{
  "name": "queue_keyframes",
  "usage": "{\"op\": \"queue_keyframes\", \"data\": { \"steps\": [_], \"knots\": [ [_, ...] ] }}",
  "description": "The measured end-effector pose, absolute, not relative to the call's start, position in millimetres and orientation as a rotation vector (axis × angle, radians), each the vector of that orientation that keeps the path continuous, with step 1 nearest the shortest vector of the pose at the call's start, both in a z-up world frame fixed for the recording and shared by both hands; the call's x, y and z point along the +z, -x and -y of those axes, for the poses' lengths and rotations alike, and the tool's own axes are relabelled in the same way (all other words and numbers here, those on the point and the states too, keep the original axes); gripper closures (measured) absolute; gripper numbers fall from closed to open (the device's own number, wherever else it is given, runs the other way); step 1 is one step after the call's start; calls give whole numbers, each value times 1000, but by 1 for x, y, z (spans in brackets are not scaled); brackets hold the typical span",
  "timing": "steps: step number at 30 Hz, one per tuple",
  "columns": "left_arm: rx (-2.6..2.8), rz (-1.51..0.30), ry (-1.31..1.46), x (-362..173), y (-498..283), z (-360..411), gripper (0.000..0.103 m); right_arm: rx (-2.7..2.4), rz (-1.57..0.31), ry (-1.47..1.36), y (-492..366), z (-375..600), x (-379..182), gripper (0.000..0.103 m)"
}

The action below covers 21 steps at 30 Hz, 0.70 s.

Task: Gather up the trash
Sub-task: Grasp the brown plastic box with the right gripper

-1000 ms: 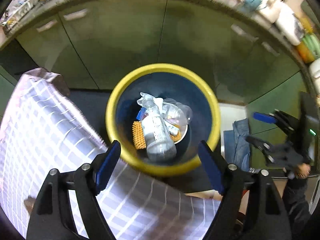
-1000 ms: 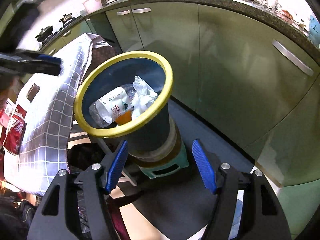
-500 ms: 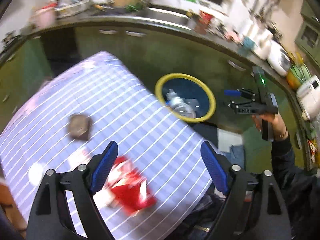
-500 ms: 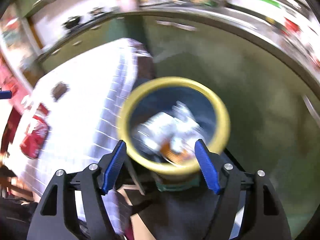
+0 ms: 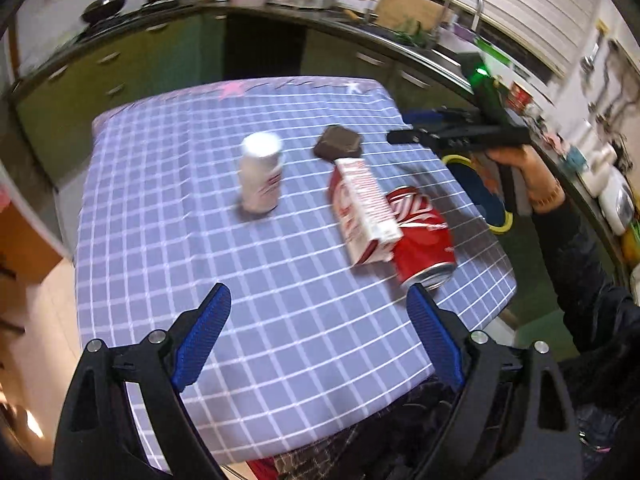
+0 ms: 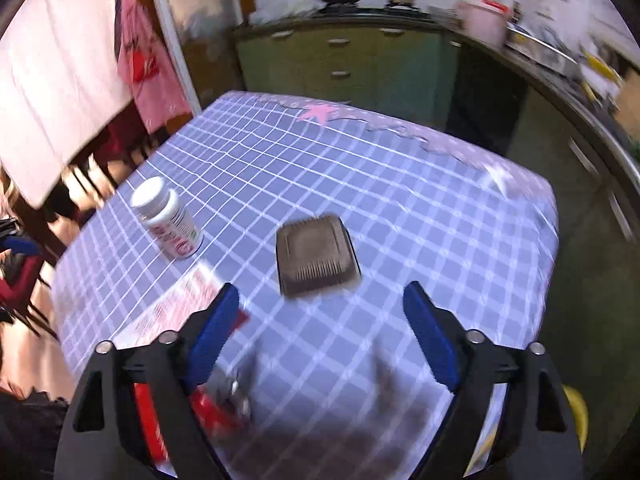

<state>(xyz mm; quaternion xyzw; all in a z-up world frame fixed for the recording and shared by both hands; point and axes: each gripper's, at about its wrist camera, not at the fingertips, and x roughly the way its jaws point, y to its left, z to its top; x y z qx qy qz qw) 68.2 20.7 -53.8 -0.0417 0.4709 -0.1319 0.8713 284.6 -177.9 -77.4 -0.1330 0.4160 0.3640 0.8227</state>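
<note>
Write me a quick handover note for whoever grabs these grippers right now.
Left gripper: open, holding nothing, above the near table edge.
Right gripper: open, holding nothing, over the table.
On the checked tablecloth: white bottle upright, red can on its side, red-and-white carton leaning on it, dark tray.
Yellow-rimmed bin sits beyond the table's right edge.
Left to do: bin all four.

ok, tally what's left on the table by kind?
White pill bottle: 1, upright
Red soda can: 1, lying on its side
Red-and-white carton: 1, lying against the can
Dark square tray: 1
Total: 4 on the checked tablecloth
</note>
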Motion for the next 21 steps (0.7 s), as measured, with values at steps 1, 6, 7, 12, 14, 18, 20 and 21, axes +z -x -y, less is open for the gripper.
{"op": "queue_keyframes", "data": {
  "steps": [1, 6, 7, 12, 14, 18, 20, 21],
  "knots": [
    [-271, -984, 106, -56, -65, -26, 18, 778, -891, 303, -290, 167, -80, 19],
    [-244, -987, 164, -67, -59, -50, 18, 779, -943, 404, -314, 132, -102, 19],
    [-240, -989, 171, -69, -60, -53, 18, 774, -950, 418, -315, 130, -105, 19],
    [-243, -999, 189, -79, -62, -64, 17, 761, -990, 453, -326, 115, -121, 19],
    [-247, -1001, 191, -82, -63, -66, 17, 761, -1003, 464, -328, 110, -125, 21],
    [-248, -1000, 203, -83, -64, -69, 17, 755, -1036, 477, -333, 104, -134, 30],
    [-247, -1002, 211, -85, -64, -71, 17, 759, -1050, 470, -334, 104, -137, 31],
    [-246, -1004, 213, -85, -64, -72, 17, 758, -1053, 465, -334, 104, -138, 31]
  ]
}}
